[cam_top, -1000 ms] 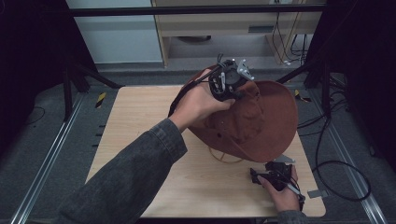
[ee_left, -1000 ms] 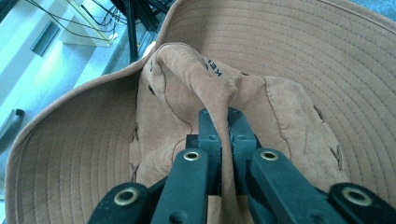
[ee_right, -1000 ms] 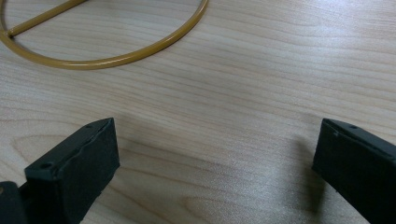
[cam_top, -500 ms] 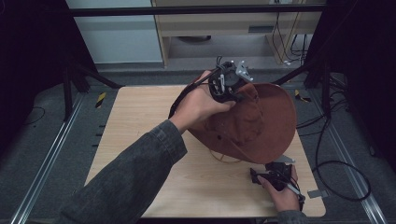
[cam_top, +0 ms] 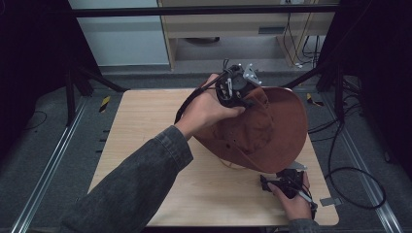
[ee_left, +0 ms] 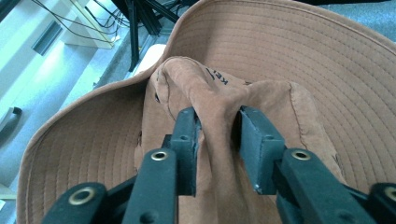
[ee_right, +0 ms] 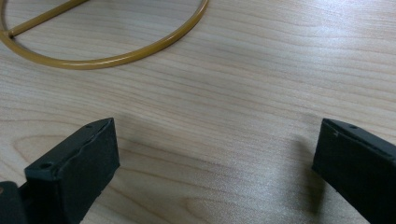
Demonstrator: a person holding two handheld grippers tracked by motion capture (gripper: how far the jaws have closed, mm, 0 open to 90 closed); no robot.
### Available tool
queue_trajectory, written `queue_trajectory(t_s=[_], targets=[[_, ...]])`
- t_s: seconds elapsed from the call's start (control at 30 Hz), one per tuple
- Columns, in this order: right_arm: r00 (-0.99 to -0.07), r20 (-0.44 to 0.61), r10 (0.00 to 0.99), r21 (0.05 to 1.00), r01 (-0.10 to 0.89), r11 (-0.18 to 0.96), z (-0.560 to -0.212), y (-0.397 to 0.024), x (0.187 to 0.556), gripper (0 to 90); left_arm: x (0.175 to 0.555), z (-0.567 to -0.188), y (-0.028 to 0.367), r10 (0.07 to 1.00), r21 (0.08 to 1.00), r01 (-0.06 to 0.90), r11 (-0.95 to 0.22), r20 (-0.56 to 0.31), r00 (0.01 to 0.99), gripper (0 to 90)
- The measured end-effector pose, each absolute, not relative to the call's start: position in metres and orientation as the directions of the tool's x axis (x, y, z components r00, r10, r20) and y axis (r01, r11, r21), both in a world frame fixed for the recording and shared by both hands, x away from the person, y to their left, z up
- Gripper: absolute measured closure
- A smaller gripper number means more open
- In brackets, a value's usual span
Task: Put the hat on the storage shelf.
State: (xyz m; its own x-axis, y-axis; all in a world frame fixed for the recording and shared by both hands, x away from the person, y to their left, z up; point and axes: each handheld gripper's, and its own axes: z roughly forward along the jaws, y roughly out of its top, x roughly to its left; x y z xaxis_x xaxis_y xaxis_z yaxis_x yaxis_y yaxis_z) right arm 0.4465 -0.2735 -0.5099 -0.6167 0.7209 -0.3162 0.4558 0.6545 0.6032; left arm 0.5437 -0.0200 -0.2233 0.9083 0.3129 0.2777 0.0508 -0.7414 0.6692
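A brown wide-brimmed hat (cam_top: 272,131) hangs tilted over the right half of the wooden table (cam_top: 145,126), its lower brim near the tabletop. My left gripper (cam_top: 245,99) is shut on a fold of the hat's crown (ee_left: 217,100), and the brim (ee_left: 280,60) curves up behind the jaws. My right gripper (cam_top: 266,183) rests low at the table's front right, just below the hat's brim. In its own view the right gripper (ee_right: 215,135) is open wide over bare wood, with nothing between the jaws.
A thin yellow ring with a straight bar (ee_right: 116,56) lies on the table ahead of the right gripper, and the ring (cam_top: 228,165) peeks out under the hat. Black frame legs and cables (cam_top: 340,145) stand around the table. The table's left half is bare wood.
The hat has shifted slightly in the left gripper's hold, its brim turning a little. The right gripper has stayed put.
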Motion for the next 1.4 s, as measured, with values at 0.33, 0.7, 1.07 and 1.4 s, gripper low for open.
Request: queue_trajectory(t_s=[0.33,0.7,1.07,1.4], targets=[[-0.617,-0.316,0.721,0.603,0.456,0.654,-0.510,-0.274,0.446,0.4,0.543,-0.226,-0.021,0.309,0.673,0.043,-0.739,0.282,0.908,60.8],[-0.617,-0.316,0.721,0.604,0.456,0.654,-0.510,-0.274,0.446,0.4,0.542,-0.229,-0.019,0.304,0.672,0.037,-0.740,0.285,0.909,49.3],[-0.617,-0.316,0.721,0.603,0.456,0.654,-0.510,-0.274,0.447,0.4,0.539,-0.235,-0.021,0.282,0.667,0.027,-0.744,0.278,0.918,43.3],[-0.624,-0.305,0.719,0.602,0.458,0.653,-0.509,-0.274,0.446,0.5,0.534,-0.237,-0.022,0.266,0.667,0.017,-0.745,0.274,0.924,40.9]])
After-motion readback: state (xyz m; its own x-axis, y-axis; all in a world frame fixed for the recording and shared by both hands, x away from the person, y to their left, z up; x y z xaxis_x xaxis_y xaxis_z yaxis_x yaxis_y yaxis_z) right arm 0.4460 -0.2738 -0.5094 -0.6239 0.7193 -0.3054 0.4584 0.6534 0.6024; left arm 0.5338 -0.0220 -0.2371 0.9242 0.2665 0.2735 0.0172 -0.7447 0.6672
